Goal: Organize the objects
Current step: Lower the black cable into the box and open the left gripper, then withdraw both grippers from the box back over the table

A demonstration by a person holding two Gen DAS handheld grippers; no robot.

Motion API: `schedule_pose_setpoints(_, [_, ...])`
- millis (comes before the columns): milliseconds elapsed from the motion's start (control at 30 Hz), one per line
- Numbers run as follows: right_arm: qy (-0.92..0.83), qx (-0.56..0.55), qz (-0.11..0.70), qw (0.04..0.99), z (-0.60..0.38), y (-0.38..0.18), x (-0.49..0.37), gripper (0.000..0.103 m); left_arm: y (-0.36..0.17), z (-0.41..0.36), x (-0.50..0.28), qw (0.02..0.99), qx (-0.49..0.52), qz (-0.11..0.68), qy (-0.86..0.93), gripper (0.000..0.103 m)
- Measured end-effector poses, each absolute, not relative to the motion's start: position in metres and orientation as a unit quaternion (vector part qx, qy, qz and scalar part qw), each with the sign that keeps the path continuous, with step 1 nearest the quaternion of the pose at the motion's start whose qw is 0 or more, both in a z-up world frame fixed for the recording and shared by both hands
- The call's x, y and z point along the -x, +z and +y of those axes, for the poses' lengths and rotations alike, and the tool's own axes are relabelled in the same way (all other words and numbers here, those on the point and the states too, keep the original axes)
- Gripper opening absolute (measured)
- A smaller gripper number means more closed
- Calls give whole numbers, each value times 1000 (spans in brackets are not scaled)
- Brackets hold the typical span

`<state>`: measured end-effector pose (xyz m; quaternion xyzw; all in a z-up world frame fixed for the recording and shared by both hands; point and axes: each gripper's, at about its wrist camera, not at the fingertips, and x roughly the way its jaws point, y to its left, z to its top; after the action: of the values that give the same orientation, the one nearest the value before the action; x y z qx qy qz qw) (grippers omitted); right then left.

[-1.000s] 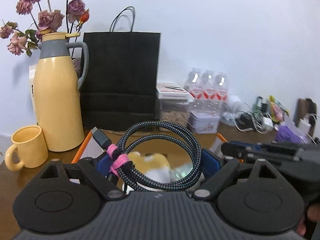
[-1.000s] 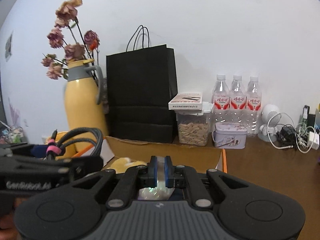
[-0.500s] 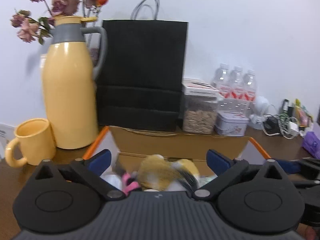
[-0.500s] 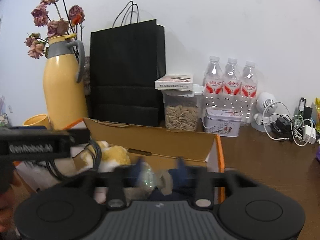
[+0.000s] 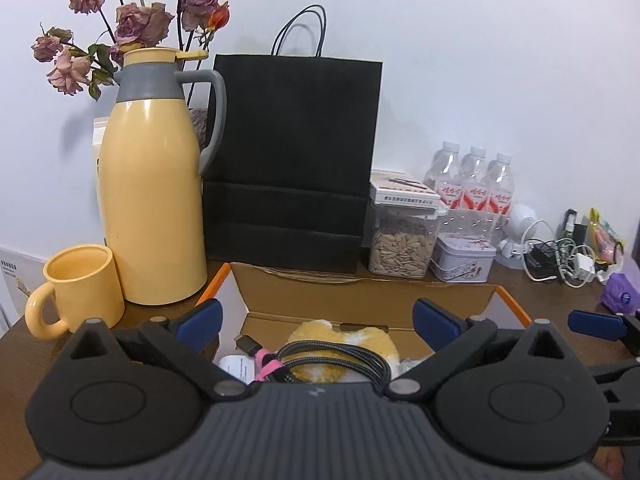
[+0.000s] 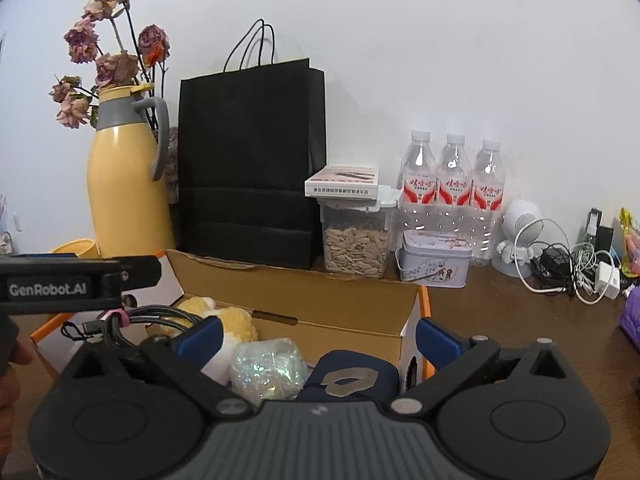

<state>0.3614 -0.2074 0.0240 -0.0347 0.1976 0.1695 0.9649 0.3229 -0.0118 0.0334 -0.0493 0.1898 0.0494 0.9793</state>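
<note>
Cluttered home desk: thermos [image 5: 150, 196], dried roses [image 5: 132, 20], chargers [image 6: 576, 268].

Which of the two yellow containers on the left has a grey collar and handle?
The tall yellow thermos jug, standing upright in front of the dried roses. The short yellow mug beside it is yellow all over.

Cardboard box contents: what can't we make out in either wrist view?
- Floor of the open cardboard box: left wrist view, hidden by the left gripper body.
- Braided black cable: lower coil cut off behind that body.
- Navy blue pouch: right wrist view, front hidden by the right gripper.
- Yellow plush toy: shape unclear, partly covered.
</note>
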Motion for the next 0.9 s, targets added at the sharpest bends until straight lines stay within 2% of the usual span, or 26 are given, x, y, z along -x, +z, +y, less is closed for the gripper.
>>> schedule_pose_setpoints(467, [182,54,142,971,-224,55,-300,103,68,0,-248,988,47,143,30,103])
schedule_pose_setpoints(900, [180,50,149,971,-247,47,-236,103,56,15,-192,983,30,176,38,103])
